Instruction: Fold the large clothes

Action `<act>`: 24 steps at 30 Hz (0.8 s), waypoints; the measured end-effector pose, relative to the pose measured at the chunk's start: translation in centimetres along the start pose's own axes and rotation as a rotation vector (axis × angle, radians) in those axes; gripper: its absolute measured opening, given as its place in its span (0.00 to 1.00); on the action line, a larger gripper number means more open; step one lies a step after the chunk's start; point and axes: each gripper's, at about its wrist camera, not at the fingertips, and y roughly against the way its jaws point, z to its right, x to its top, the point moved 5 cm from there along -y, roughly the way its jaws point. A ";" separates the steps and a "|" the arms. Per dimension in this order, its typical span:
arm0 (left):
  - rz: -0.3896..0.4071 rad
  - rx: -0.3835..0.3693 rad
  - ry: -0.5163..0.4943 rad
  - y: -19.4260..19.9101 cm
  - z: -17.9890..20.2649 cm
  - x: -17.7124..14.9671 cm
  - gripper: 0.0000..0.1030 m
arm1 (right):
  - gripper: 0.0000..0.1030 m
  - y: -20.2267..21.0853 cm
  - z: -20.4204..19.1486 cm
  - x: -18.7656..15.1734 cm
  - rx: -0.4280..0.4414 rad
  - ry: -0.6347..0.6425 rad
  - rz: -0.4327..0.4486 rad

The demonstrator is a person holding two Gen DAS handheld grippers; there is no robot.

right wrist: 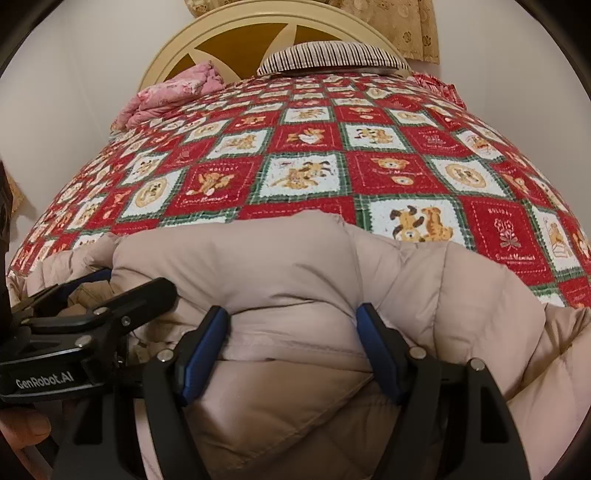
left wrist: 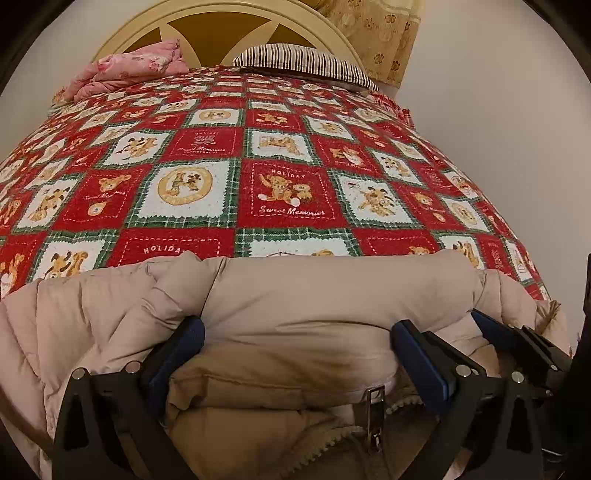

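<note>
A puffy beige down jacket [left wrist: 332,295] lies bunched at the near end of the bed, with its tan lining and a metal zipper pull [left wrist: 375,406] showing. My left gripper [left wrist: 295,332] has a thick roll of the jacket between its blue fingers [left wrist: 417,358]. My right gripper [right wrist: 293,321] likewise has a fold of the jacket [right wrist: 295,266] between its fingers. The right gripper shows at the right edge of the left wrist view [left wrist: 517,336]; the left gripper shows at the left of the right wrist view [right wrist: 92,306]. They are side by side.
The bed has a red, white and green teddy-bear quilt [left wrist: 288,166]. A pink folded blanket [left wrist: 125,70] and a striped pillow [left wrist: 306,62] lie by the round cream headboard [left wrist: 221,14]. Pale walls stand on both sides. A floral curtain [left wrist: 384,37] hangs behind.
</note>
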 end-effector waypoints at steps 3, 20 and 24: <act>-0.003 0.002 -0.001 -0.1 0.0 0.0 0.99 | 0.73 0.0 0.0 0.0 -0.008 0.005 -0.001; -0.012 0.058 -0.028 -0.3 0.3 -0.1 0.99 | 0.75 -0.3 -0.6 -0.2 -0.060 0.043 -0.013; -0.012 0.059 -0.028 -0.3 0.2 0.0 0.99 | 0.75 -0.4 -0.7 -0.2 -0.072 0.051 -0.017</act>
